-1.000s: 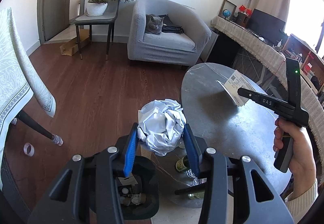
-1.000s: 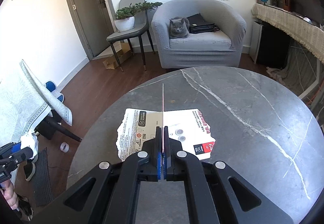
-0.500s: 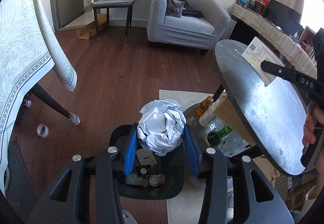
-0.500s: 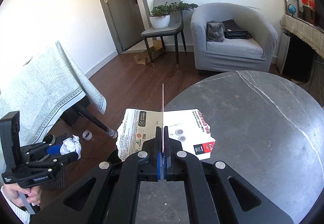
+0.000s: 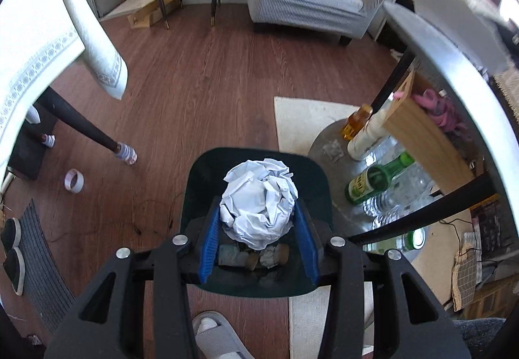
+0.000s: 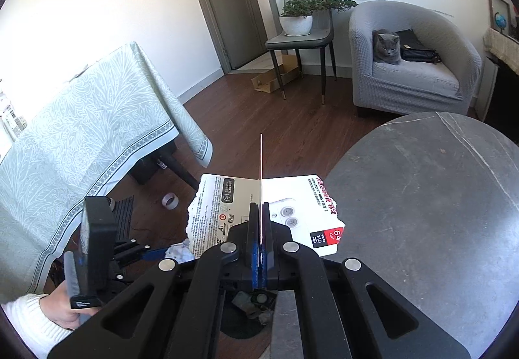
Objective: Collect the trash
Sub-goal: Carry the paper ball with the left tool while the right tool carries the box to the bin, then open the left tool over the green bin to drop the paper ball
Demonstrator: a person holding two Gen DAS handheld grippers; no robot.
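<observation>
My left gripper (image 5: pixel 258 213) is shut on a crumpled white paper ball (image 5: pixel 258 196), held right above the dark green trash bin (image 5: pixel 319 177) on the floor, which has scraps in its bottom. My right gripper (image 6: pixel 261 213) is shut on a torn printed card package (image 6: pixel 301 209), its thin edge standing up between the blue pads. It hangs past the left edge of the round grey marble table (image 6: pixel 421 196). In the right wrist view the left gripper (image 6: pixel 152 253) with the paper ball (image 6: pixel 178 253) shows low at left, in a hand with a white sleeve.
A cloth-covered table (image 6: pixel 81 138) stands at left, its dark leg (image 5: pixel 81 125) near a tape roll (image 5: pixel 74 180) on the wood floor. Bottles (image 5: pixel 373 180) sit under the marble table. A grey cat (image 6: pixel 386 45) lies on the armchair; a slippered foot (image 5: pixel 214 336) is by the bin.
The left gripper has sunk with the paper ball from table height to just above the bin. The right gripper has carried the card package leftward off the marble table toward the bin.
</observation>
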